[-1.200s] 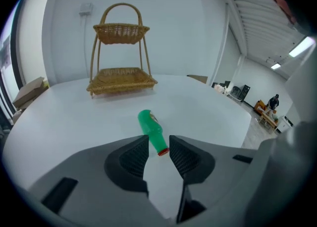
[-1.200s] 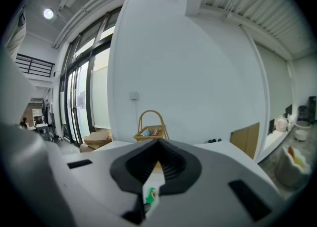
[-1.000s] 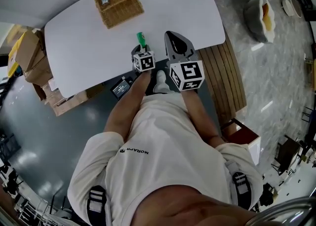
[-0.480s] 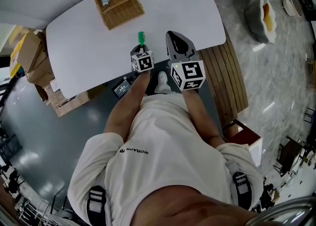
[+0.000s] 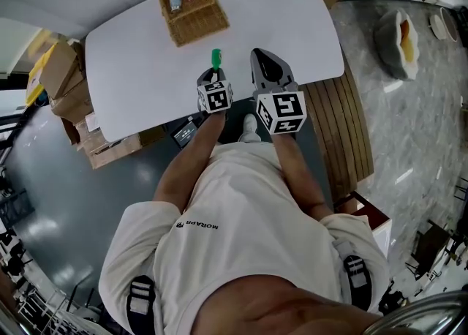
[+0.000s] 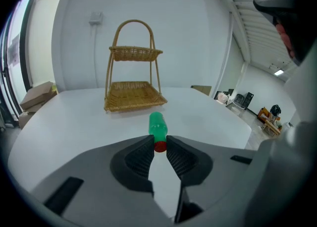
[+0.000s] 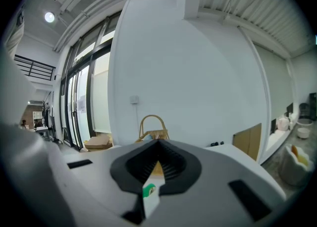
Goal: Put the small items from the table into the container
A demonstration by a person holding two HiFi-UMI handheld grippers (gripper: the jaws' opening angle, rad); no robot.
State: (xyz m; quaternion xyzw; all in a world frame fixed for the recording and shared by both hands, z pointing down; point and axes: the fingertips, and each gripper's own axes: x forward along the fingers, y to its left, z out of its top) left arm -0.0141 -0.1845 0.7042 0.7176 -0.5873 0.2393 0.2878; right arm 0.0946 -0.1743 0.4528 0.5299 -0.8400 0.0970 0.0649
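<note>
1. Head view: over the last second the left gripper (image 5: pixel 213 75) has closed on the green bottle (image 5: pixel 216 58), which now looks raised off the white table (image 5: pixel 131 63); the pick seems done, and the carry to the wicker basket (image 5: pixel 191 6) at the table's far end remains; the right gripper (image 5: pixel 258 54) waits just beside; cardboard boxes (image 5: pixel 62 85) crowd the grey floor at left, wooden slats (image 5: pixel 333 121) lie at right.
2. Left gripper view: the pads (image 6: pixel 141 159) clamp the bottle's red cap (image 6: pixel 159 146); its body juts toward the basket; a bare white wall (image 6: pixel 198 47) stands behind.
3. Right gripper view: jaws together, nothing gripped; tall windows (image 7: pixel 84 97) at left.
</note>
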